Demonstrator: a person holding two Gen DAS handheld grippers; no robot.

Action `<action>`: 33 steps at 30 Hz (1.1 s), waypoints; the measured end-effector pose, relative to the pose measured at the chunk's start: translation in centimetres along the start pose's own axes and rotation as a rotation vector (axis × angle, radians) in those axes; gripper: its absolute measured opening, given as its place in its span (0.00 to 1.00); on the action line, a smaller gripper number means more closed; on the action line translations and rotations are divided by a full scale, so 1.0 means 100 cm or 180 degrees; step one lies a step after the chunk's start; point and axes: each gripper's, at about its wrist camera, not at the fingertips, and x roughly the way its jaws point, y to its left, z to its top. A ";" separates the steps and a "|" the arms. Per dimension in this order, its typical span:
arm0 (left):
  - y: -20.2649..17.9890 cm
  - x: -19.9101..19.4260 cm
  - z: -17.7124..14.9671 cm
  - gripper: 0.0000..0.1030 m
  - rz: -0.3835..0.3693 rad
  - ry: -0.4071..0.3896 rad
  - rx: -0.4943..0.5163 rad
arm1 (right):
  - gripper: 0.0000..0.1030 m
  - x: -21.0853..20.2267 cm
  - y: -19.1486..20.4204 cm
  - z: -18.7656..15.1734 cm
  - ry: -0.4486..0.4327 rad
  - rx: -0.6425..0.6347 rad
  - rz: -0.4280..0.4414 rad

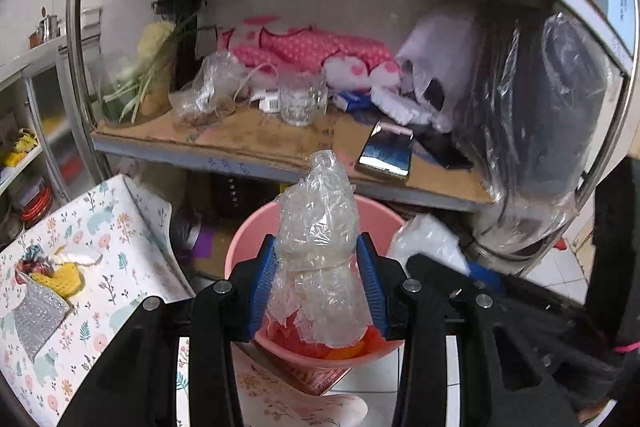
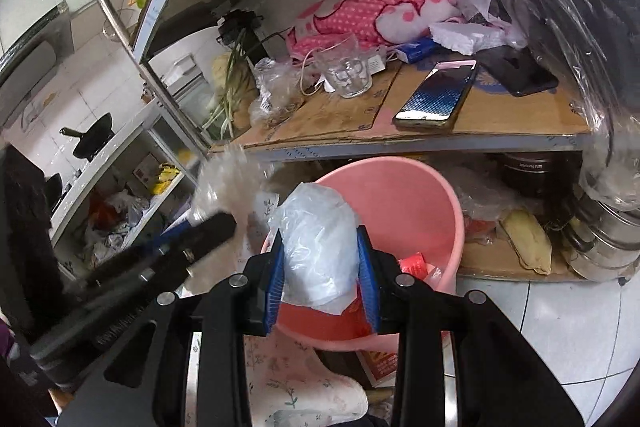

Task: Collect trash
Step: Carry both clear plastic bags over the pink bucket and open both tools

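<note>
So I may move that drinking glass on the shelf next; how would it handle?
The drinking glass looks clear and rigid, so probably fragile and slippery. It stands upright on cardboard, so a push would likely slide or tip it.

Bucket (image 2: pixel 420 195) below shelf (image 2: pixel 400 143); phone (image 2: pixel 436 97) on shelf, right of glass (image 2: pixel 348 71).

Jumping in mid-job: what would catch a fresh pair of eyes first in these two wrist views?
The round pink plastic bucket on the floor below the metal shelf, red scraps already inside. Above it, the left gripper is clamped on a crumpled wad of clear bubble wrap, and the right gripper on a scrunched pale translucent plastic bag. On the cardboard-lined shelf, a smartphone lies beside a glass tumbler.
</note>
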 end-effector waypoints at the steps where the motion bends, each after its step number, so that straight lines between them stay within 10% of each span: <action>1: 0.001 0.004 -0.001 0.39 0.0015 0.0045 -0.0013 | 0.33 0.001 -0.002 0.001 -0.0013 0.0020 0.0008; 21: 0.025 0.083 -0.017 0.40 0.0202 0.0707 -0.0265 | 0.33 0.046 -0.013 0.001 0.0193 -0.0010 -0.0335; 29: 0.029 0.085 -0.009 0.44 -0.0096 0.0434 -0.0201 | 0.38 0.062 -0.025 0.007 0.0442 0.0340 -0.0419; 33: 0.018 0.073 -0.004 0.57 0.0147 0.0109 0.0112 | 0.38 0.058 -0.037 0.006 0.0447 0.0699 -0.0278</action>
